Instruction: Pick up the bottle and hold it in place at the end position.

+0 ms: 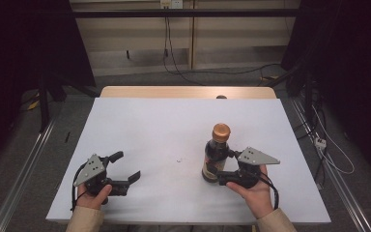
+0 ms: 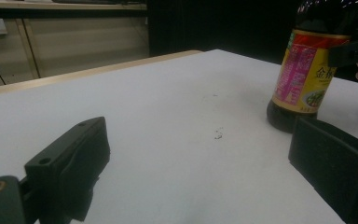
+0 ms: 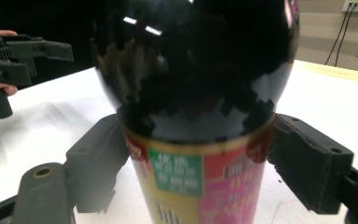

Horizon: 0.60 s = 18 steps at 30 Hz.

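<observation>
Soy sauce bottle (image 1: pixel 216 157) stands upright on the white table (image 1: pixel 154 130), on the right side and toward the near edge. It is dark, almost black, with a round orange-brown cap (image 1: pixel 221 130) on top. A label (image 3: pixel 200 182) goes around its lower part, yellow and pink with a small green patch. In the left gripper view the bottle (image 2: pixel 310 65) stands at the far right, and its yellow and pink label faces that camera.

The right gripper (image 1: pixel 222 170) sits around the bottom part of the bottle, one jaw on each side. In the right gripper view the bottle (image 3: pixel 196 102) is very close, and the two black jaws stand at the sides of the label. They look like they touch the bottle on both sides, so the gripper seems to be pinching it. The person's right hand (image 1: pixel 253 191) holds this gripper from below, and a grey three-cornered plate (image 1: pixel 257 156) lies on top of it.

The left gripper (image 1: pixel 125 169) is well apart from the bottle, on the left side of the table near the front edge. Its jaws are spread wide and nothing is between them. The person's left hand (image 1: pixel 92 195) holds it. A few tiny dark specks (image 1: pixel 179 160) lie on the table between the two grippers. Past the white top, a strip of light wood (image 1: pixel 174 92) shows at the table's far edge.
</observation>
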Available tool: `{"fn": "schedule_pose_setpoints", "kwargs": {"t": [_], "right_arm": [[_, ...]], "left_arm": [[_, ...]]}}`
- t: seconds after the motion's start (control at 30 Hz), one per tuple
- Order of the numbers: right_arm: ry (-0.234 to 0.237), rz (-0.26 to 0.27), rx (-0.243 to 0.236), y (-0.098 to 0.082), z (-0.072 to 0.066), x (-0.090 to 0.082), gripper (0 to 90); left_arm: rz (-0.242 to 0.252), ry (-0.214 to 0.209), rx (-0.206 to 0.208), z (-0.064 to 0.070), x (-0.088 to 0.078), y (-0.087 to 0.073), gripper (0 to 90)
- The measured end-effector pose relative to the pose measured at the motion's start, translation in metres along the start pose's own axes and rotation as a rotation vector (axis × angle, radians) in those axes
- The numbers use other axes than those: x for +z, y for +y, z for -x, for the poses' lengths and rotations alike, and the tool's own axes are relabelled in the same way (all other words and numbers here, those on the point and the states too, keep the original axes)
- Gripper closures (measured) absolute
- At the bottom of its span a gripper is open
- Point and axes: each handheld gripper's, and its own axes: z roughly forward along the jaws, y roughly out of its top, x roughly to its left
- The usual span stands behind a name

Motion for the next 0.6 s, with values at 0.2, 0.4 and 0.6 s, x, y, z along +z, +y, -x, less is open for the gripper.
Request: {"fn": "schedule_pose_setpoints", "kwargs": {"t": [0.2, 0.4, 0.6], "right_arm": [[0.006, -0.003, -0.012, 0.0028, -0.0012, 0.0074, 21.6], [-0.005, -0.006, -0.027, 0.0029, -0.0010, 0.0102, 27.5], [-0.014, -0.001, -0.061, 0.0033, -0.0030, 0.0088, 29.9]], "left_arm": [[-0.004, -0.002, -0.003, -0.0012, 0.0008, -0.0007, 4.9], [0.001, -0.004, -0.002, -0.0010, -0.0001, -0.0002, 4.9], [0.001, -0.004, -0.004, -0.0010, -0.0001, 0.0000, 4.9]]}}
